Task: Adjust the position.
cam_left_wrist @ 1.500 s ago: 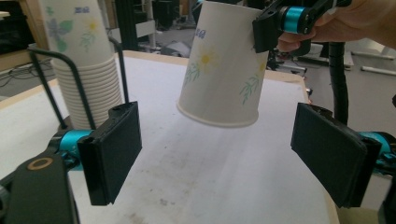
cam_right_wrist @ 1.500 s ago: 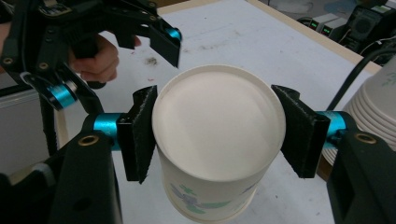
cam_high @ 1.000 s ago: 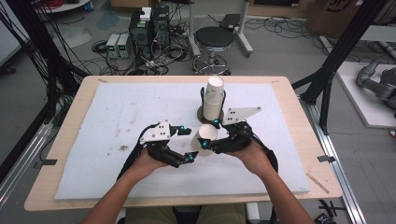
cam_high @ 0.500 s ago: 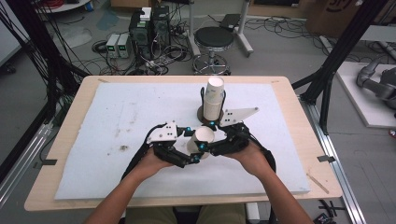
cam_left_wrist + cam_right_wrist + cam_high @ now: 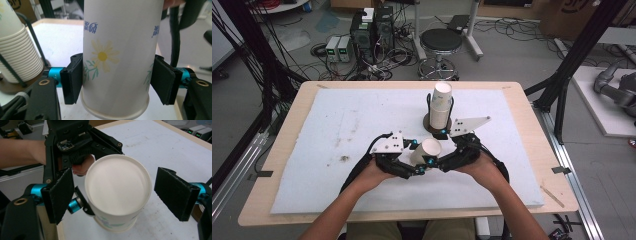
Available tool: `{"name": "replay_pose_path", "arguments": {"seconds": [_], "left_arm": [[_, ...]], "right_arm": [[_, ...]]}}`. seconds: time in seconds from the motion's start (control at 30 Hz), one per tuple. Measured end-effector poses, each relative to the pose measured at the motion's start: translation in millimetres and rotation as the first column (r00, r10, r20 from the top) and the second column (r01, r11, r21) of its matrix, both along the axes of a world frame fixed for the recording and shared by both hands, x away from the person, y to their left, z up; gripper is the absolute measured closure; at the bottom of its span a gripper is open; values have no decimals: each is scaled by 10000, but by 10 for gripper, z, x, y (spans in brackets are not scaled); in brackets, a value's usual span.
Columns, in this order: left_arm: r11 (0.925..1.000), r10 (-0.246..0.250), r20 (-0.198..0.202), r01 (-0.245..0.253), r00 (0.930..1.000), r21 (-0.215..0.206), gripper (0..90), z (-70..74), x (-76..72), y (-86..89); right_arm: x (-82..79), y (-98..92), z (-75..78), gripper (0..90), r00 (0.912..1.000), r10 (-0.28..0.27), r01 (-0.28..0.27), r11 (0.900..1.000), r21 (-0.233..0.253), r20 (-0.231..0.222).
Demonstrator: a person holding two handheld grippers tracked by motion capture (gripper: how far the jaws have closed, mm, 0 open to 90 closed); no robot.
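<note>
A white paper cup point(image 5: 426, 150) with a yellow flower print point(image 5: 117, 57) is held upside down just above the white mat, rim downward. My left gripper point(image 5: 418, 161) is shut on its sides, both pads pressed against the wall point(image 5: 117, 82). My right gripper point(image 5: 435, 159) faces it from the other side and stands open, its pads either side of the cup's closed base point(image 5: 117, 185) with a gap on each side point(image 5: 117, 192). A tall stack of matching cups point(image 5: 441, 105) stands upside down in a wire holder just behind the hands point(image 5: 17, 50).
The white mat point(image 5: 337, 125) covers most of the wooden table point(image 5: 522, 100). Some dark smudges point(image 5: 343, 159) mark it left of the hands. Beyond the table are a stool point(image 5: 440, 42), electronics boxes point(image 5: 372, 27) and loose cables on the floor.
My left gripper has moved right and closed in on the cup between the hands. The cup has shifted slightly left. The stack has not moved.
</note>
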State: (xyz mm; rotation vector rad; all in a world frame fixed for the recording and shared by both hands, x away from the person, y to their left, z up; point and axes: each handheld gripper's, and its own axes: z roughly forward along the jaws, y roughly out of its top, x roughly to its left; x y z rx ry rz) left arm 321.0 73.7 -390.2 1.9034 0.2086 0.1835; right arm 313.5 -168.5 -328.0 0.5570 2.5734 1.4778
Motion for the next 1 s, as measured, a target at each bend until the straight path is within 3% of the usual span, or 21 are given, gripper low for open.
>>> {"name": "replay_pose_path", "arguments": {"seconds": [0.03,0.1,0.13,0.17,0.2,0.23,0.33,0.5,0.67,0.73,0.87,0.9,0.93,0.97,1.0], "left_arm": [[9989,30,-20,-29,10000,465,328,57,9,-13],[9952,54,-57,-48,10000,978,329,102,27,-24],[9952,54,-57,-48,10000,978,329,102,27,-24],[9884,55,-68,-44,10000,1521,329,135,39,-44],[9884,55,-68,-44,10000,1521,330,135,39,-44],[9805,34,-74,-19,10000,1965,331,164,44,-65],[9645,-63,-58,76,10000,2640,332,205,53,-101],[9394,-287,-216,344,9994,3411,332,276,68,-153],[9109,-553,-282,620,9981,4079,334,343,72,-199],[8981,-652,-264,702,9975,4341,335,368,77,-210],[8628,-926,-310,958,9952,4965,335,418,87,-242],[8628,-926,-310,958,9952,4965,335,418,87,-242],[8533,-955,-336,992,9949,5119,335,430,89,-251],[8326,-1031,-339,1049,9941,5439,335,447,92,-277],[8214,-1065,-311,1055,9938,5605,335,459,93,-291]], "right_arm": [[-9,-23,12,169,10000,65,-65,10000,-17,67],[-23,-62,28,168,9997,118,-116,9999,-114,206],[-23,-62,28,168,9997,118,-116,9999,-114,206],[-38,-97,29,168,9989,166,-152,9994,-313,449],[-45,-115,25,168,9984,146,-122,9990,-432,553],[-49,-136,16,168,9976,155,-119,9985,-539,671],[-54,-201,-22,168,9971,317,-260,9963,-814,696],[-73,-289,-109,168,9968,408,-313,9904,-1343,690],[-86,-355,-175,168,9971,473,-384,9889,-1433,596],[-89,-374,-194,169,9971,508,-421,9885,-1451,569],[-80,-401,-236,171,9971,627,-551,9861,-1569,435],[-78,-407,-250,171,9971,647,-575,9857,-1587,408],[-78,-411,-265,171,9971,657,-584,9849,-1632,395],[-74,-414,-282,171,9968,691,-616,9842,-1661,398],[-76,-417,-295,171,9968,709,-640,9842,-1651,358]]}}
